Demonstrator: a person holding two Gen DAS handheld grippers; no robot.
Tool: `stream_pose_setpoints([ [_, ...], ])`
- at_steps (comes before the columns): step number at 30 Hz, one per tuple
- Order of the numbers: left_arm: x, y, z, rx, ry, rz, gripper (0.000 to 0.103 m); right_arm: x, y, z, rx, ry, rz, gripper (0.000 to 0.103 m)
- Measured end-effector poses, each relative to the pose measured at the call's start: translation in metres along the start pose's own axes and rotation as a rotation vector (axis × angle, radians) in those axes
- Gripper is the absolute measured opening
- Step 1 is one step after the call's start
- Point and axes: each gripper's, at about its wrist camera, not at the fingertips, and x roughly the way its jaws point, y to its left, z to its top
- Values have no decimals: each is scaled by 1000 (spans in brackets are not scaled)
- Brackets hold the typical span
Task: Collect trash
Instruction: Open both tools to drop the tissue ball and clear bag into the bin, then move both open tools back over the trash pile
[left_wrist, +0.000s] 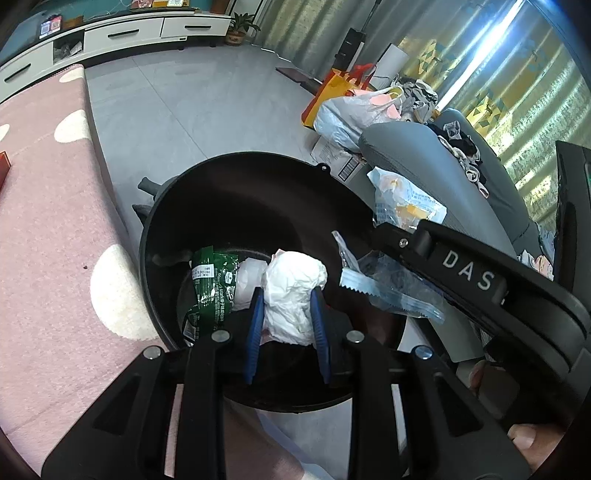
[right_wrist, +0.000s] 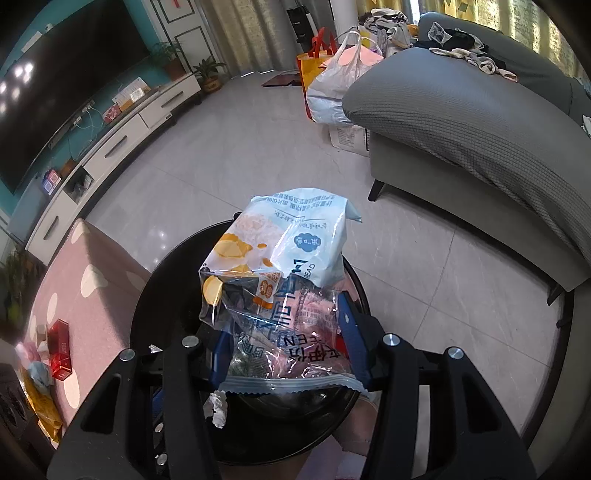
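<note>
Left gripper (left_wrist: 286, 314): angled steeply downward, blue pads clamped on a crumpled white paper wad (left_wrist: 293, 295), soft and creased, held over the mouth of a round black bin (left_wrist: 229, 177). Just left of the pads, inside the bin: a glossy green wrapper (left_wrist: 210, 284) with white print, lying against another pale crumpled piece. Bin wall smooth, dark, reflective.

Right gripper (right_wrist: 282, 343): likewise pitched downward, blue pads closed on a clear-and-pale-blue plastic bread bag (right_wrist: 273, 266), crinkled, printed with orange and yellow shapes, serrated seal edge hanging nearest the camera. Bag held above the same bin (right_wrist: 147, 295), its top standing up ahead of the pads. In the left wrist view, right gripper's black body (left_wrist: 469, 273) crossing just to the right, lettered "DAS", bag (left_wrist: 402, 206) trailing from it over the bin rim. Fingertip of the person's hand (left_wrist: 524, 437) visible at lower right.

Left of both grippers: pink cloth with white spots (left_wrist: 48, 221), soft-textured; a red box (right_wrist: 59, 347) resting on it.

Ahead: grey tiled floor (right_wrist: 258, 147), glossy. Ahead and right: grey fabric sofa (right_wrist: 461, 122), fine woven grid, clothes heaped on its far end. Further off: white plastic carrier bag (right_wrist: 332, 85) beside an orange tote, white drawer cabinet (right_wrist: 122, 136), dark television screen (right_wrist: 62, 81).
</note>
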Motion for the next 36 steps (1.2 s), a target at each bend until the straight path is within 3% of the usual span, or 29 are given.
stream_pose_setpoints([
  [19,7,-7,-2,7,18,-19,28,5,0,-2,-4,15,-19,53],
  [22,2,-8,-3,14,4,-10,39,4,-2,-2,6,10,-21,53],
  [25,-10,-8,-4,21,-31,-1,58,0,-3,-3,15,-3,-31,55],
  [30,-36,-7,-5,53,-93,59,84,-10,-5,-3,41,-34,-24,71],
  [36,-82,10,-11,28,-189,95,94,-30,8,-1,19,-89,9,82],
])
